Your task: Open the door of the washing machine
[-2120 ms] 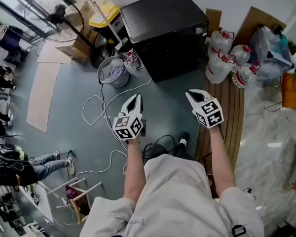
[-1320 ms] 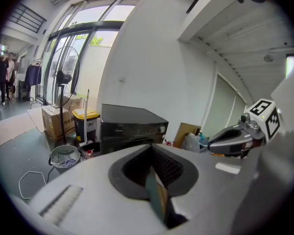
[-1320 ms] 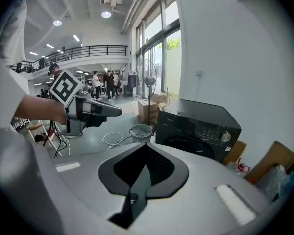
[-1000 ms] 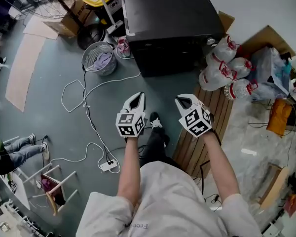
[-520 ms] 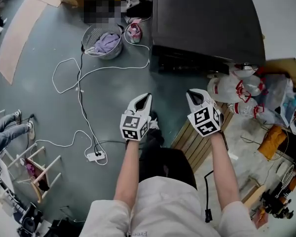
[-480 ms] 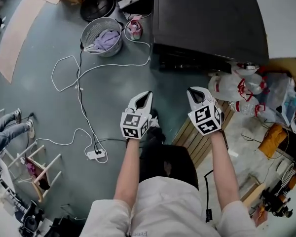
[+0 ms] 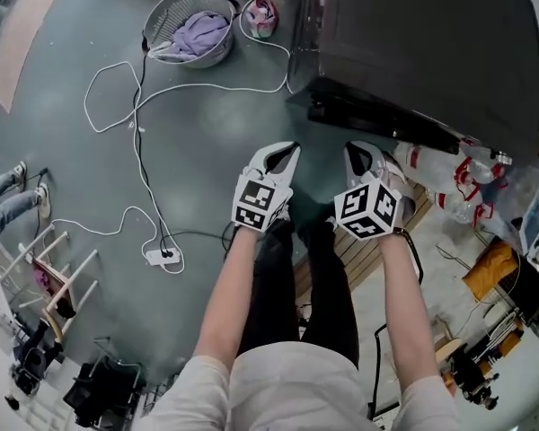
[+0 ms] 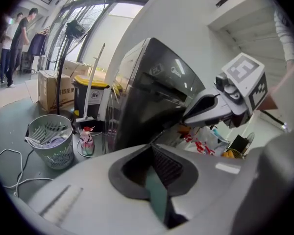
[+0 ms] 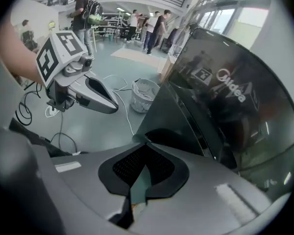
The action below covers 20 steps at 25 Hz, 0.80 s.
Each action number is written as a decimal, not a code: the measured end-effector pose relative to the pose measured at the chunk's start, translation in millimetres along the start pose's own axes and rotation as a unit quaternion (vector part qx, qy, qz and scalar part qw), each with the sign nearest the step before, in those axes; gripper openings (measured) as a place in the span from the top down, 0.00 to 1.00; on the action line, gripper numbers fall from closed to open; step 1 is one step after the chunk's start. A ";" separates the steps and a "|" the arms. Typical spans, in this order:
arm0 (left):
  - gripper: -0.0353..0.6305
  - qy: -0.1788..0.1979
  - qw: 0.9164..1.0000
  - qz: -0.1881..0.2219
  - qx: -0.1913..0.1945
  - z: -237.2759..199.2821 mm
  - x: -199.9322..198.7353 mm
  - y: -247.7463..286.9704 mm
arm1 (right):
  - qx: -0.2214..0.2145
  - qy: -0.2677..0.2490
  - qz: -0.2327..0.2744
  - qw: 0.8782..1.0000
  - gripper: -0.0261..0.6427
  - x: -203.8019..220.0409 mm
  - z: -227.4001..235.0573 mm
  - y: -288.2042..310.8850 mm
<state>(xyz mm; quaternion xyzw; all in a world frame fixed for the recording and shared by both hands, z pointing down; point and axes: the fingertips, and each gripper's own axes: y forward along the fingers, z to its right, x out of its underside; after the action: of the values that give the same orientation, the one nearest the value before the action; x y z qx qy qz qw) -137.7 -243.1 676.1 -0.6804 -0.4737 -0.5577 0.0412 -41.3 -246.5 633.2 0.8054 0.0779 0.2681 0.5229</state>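
Note:
The black washing machine (image 7: 431, 43) fills the upper right of the head view, with only its top and front edge showing there. Its dark glossy front (image 9: 225, 106) shows in the right gripper view and looks closed. The left gripper view takes in the machine (image 8: 152, 92) from the side. My left gripper (image 7: 283, 153) and right gripper (image 7: 359, 153) hang side by side just short of the machine's front, both shut with nothing between the fingers. Each gripper view also shows the other gripper: the right gripper (image 8: 206, 109) and the left gripper (image 9: 95, 99).
A mesh laundry basket (image 7: 189, 25) with purple cloth stands at the machine's left. White cable (image 7: 135, 115) loops across the grey floor to a power strip (image 7: 162, 256). Tied plastic bags (image 7: 449, 173) and a wooden pallet (image 7: 359, 259) lie to the right. People stand far off (image 9: 137, 21).
The view has closed in on the washing machine. Both grippers have sunk and moved up to its front edge, staying shut. The person's legs now show bent below the grippers.

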 end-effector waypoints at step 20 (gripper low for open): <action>0.67 0.199 0.962 -0.091 0.163 6.8 31.4 100.8 | 0.022 -0.301 -0.101 0.948 0.79 -4.4 -3.7 88.5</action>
<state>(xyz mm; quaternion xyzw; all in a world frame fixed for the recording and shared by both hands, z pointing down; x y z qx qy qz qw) -65.4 -275.6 746.3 -0.4935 -0.6001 -0.5990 0.1939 -60.6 -284.3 711.0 0.8477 0.0035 -0.0433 0.5287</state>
